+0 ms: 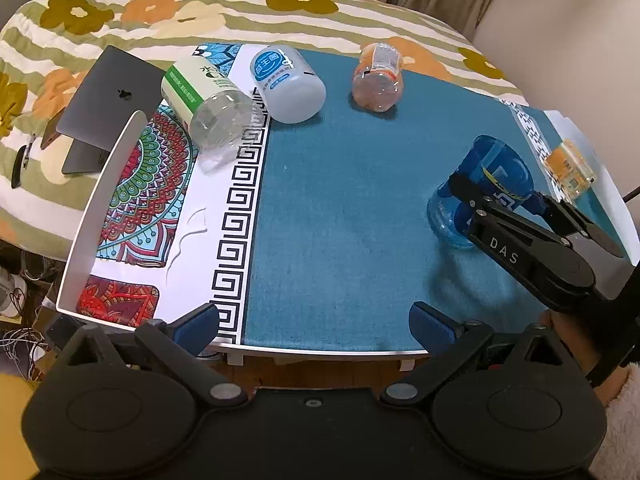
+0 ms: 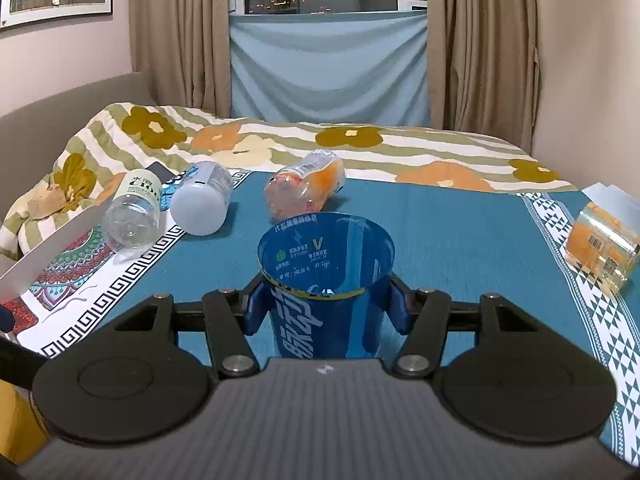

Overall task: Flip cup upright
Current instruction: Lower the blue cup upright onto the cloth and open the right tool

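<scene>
Blue translucent plastic cup [image 2: 326,280], mouth up, clamped between the right gripper [image 2: 327,307] fingers; release remains; left gripper [image 1: 314,326] gapes idle.

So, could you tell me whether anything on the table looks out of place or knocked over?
Yes. Three cut-off bottles lie on their sides at the far edge: a clear one, a white one and an orange one. The blue cup, clamped in the right hand-held gripper, has its open end up.

Blue translucent cup [image 2: 326,280] — upright, mouth up, on teal cloth.
</scene>
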